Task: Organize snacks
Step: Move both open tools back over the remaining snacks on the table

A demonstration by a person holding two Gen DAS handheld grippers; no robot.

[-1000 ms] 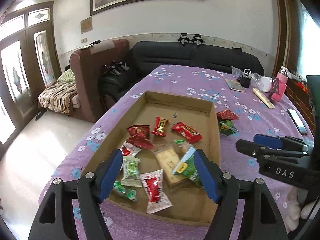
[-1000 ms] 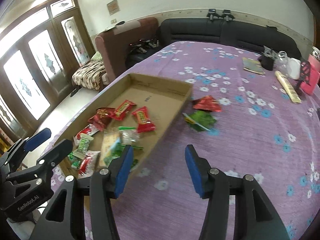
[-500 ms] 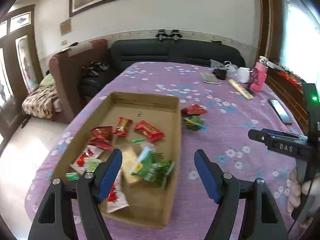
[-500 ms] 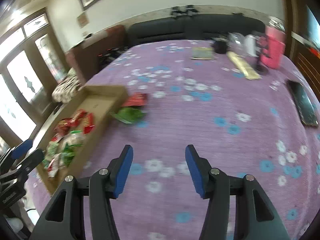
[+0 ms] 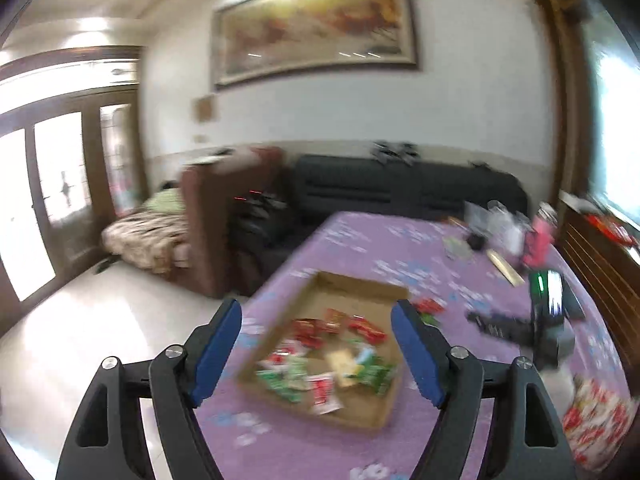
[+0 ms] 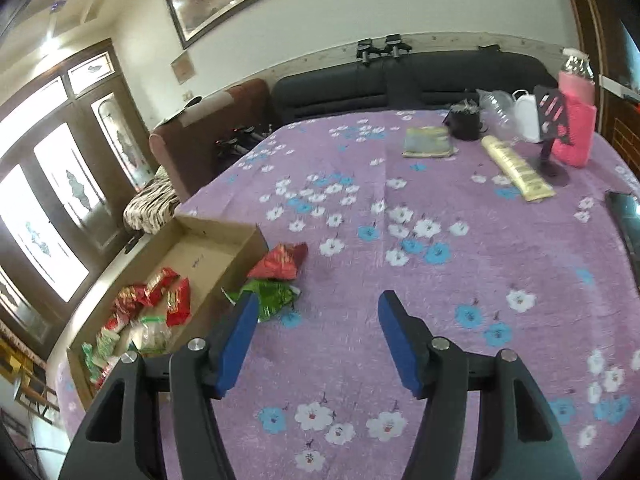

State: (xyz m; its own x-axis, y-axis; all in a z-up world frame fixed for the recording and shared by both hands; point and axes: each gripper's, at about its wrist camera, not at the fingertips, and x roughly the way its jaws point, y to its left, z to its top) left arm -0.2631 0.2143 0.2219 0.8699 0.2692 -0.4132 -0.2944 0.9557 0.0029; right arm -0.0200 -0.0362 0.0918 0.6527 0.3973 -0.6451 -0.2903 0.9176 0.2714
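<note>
Right gripper [image 6: 314, 334] gapes unloaded; the crinkly green foil snack packet [image 6: 272, 296] just ahead-left looks light, soft, slippery — pinch its flat sealed edge.

On the table [image 6: 500, 264] we note a cardboard tray [image 6: 224, 232] at the left edge, holding a heap of snack packets [image 6: 160, 300] at its near end. Just right of the tray's far corner lie two loose packets [image 6: 280, 276], one behind the other, touching. At the far right of the table stand a bottle [image 6: 576, 120], a stand [image 6: 550, 136] and a cup [image 6: 464, 122]; a long tube [image 6: 516, 168] lies before them. A sofa [image 6: 400, 80] sits behind the table.
</note>
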